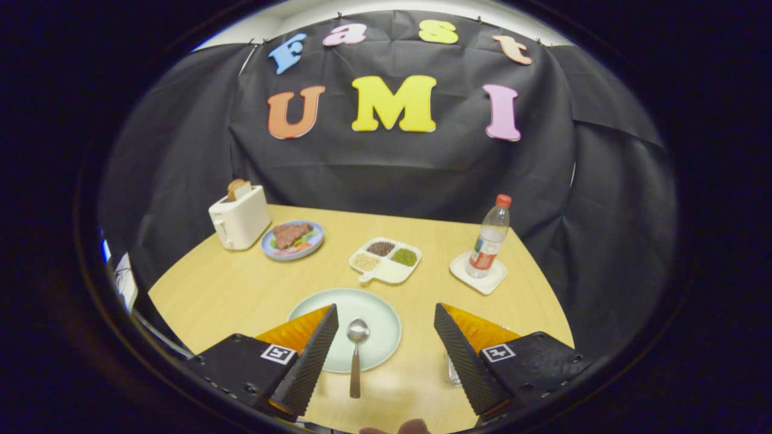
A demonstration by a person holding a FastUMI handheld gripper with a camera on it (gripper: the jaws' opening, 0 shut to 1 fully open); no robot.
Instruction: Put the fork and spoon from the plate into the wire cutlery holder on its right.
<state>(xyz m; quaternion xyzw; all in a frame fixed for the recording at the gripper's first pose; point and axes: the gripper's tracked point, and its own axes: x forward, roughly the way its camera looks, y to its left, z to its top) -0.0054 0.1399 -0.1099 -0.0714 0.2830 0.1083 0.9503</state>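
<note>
A pale green plate (377, 304) lies on the wooden table just ahead of my fingers. A metal spoon (356, 361) rests on it, bowl up on the plate and handle reaching over the near rim toward me. The spoon lies between my two fingers, nearer the left one. My gripper (386, 307) is open wide above the plate, touching nothing. A small piece of a wire or clear object (452, 369) shows by the inner edge of the right finger, mostly hidden behind it. The left finger covers the plate's left part.
Beyond the plate stand a white divided dish of beans (386, 260), a blue plate with meat (292, 239), a white toaster with bread (239, 217) at back left, and a water bottle (490, 238) on a white coaster (478, 274) at back right.
</note>
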